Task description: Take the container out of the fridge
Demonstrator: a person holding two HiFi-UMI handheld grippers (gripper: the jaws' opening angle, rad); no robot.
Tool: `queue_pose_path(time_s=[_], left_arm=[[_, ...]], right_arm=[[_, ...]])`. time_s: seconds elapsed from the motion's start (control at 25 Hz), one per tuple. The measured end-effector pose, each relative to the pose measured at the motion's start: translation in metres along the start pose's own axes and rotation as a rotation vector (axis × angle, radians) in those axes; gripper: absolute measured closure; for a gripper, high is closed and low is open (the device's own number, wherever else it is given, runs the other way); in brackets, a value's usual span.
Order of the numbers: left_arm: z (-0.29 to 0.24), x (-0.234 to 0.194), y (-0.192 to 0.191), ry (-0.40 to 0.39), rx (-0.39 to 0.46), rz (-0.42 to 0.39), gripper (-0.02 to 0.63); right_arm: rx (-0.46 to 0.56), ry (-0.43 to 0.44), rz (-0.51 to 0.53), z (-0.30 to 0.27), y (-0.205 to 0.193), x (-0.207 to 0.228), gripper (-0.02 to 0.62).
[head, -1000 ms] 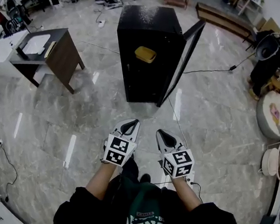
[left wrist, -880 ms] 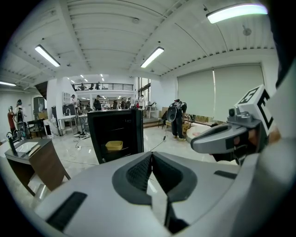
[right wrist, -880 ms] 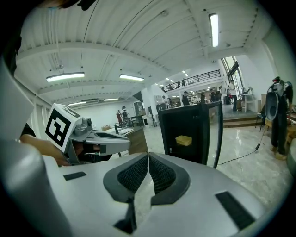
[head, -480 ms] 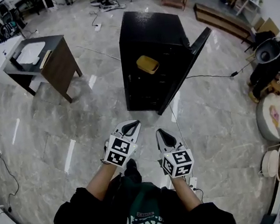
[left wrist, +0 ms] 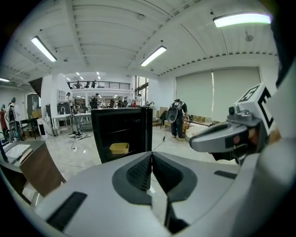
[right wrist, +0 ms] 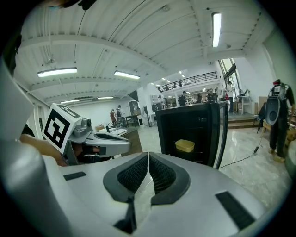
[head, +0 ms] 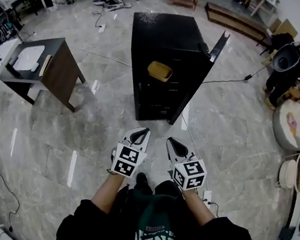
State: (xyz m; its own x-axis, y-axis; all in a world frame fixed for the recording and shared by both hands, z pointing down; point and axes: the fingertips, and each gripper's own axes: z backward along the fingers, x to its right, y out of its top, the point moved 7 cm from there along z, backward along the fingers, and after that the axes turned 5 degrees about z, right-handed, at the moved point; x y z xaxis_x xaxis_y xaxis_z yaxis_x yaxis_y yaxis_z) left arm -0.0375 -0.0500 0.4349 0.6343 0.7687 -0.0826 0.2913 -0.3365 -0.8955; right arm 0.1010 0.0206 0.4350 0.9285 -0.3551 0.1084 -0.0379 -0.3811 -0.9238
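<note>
1. The yellow container (head: 160,71) sits on a shelf in the upper part of the black fridge (head: 167,32), inside its dark interior.
2. The fridge door (head: 211,62) stands open on the right (a cable (head: 227,80) trails over the floor beside it).
3. The left gripper (head: 139,136) and right gripper (head: 176,148) are side by side, well apart from the fridge and pointing toward it.
4. Each gripper's jaws are pressed together with nothing between them.
5. A wooden desk (head: 55,66) stands left of the fridge.
</note>
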Motion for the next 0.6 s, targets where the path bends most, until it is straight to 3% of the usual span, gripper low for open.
queue_pose_path(time_s=[0.6], left_arm=[[-0.033, -0.030, 0.018, 0.012, 0.007, -0.017, 0.592]], right_arm=[[0.020, 0.015, 0.022, -0.042, 0.020, 0.027, 0.560]])
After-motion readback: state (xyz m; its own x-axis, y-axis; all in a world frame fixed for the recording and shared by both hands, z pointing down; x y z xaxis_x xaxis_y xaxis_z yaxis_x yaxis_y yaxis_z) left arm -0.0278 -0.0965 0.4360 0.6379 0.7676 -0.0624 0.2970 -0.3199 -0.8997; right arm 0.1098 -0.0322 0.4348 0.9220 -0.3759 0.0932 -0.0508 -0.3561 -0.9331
